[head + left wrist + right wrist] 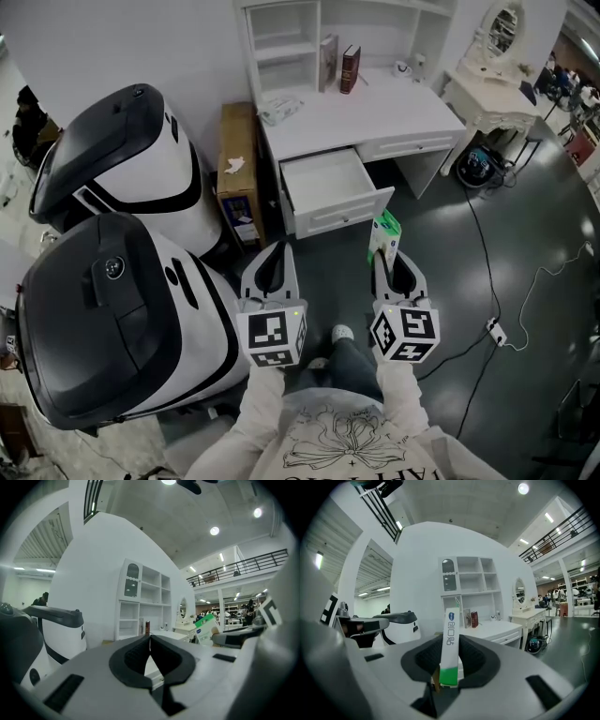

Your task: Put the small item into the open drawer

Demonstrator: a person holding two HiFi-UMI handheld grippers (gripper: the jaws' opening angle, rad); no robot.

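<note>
My right gripper is shut on a small white and green box, which stands up between its jaws as a narrow box in the right gripper view. The box hangs just off the front right corner of the open white drawer, which is pulled out of the white desk and looks empty. My left gripper is shut with nothing in it, held below the drawer's front left. The left gripper view shows its pads closed together and the box off to the right.
Two large white and black machines stand at the left, close to my left gripper. A cardboard box leans beside the desk. Books stand on the desk shelf. A vanity table and cables lie to the right.
</note>
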